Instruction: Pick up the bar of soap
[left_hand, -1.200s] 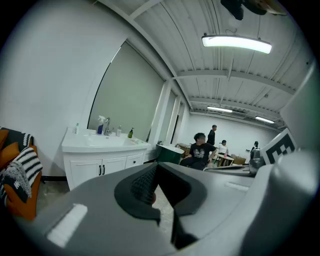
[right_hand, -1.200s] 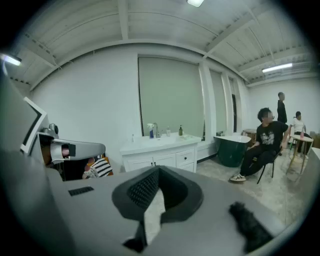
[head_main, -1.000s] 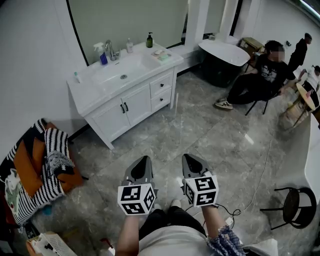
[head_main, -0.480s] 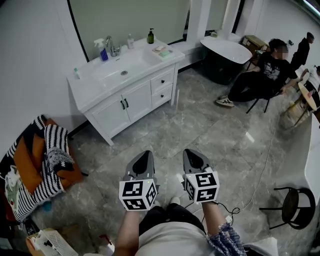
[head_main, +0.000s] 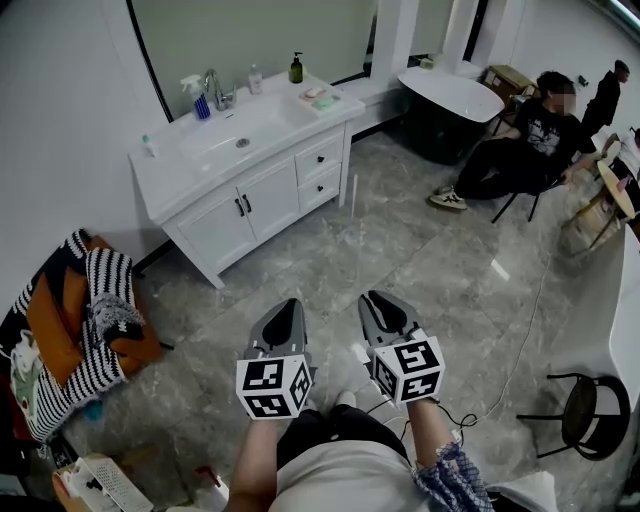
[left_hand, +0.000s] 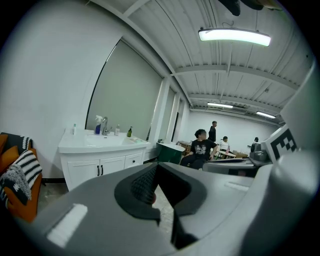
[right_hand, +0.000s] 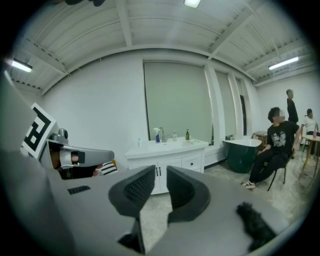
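Moved: cabinet (head_main: 240, 170) shifted left, 11 o'clock.
Left gripper (head_main: 285, 316): closed, empty.
Right gripper (head_main: 385, 306): opening narrowly, empty.
Risk: soap (head_main: 314, 93) squirted out if pinched off-centre.

I count one white table (head_main: 165, 180) carrying one sink (head_main: 232, 135), one tap (head_main: 213, 88), four bottles (head_main: 296, 68) and one soap (head_main: 314, 93). Under it are two doors (head_main: 262, 203) and two drawers (head_main: 320, 160). To the right are one bathtub (head_main: 450, 95), three people (head_main: 530, 135) and one stool (head_main: 582, 410). To the left is one striped blanket (head_main: 100, 300).
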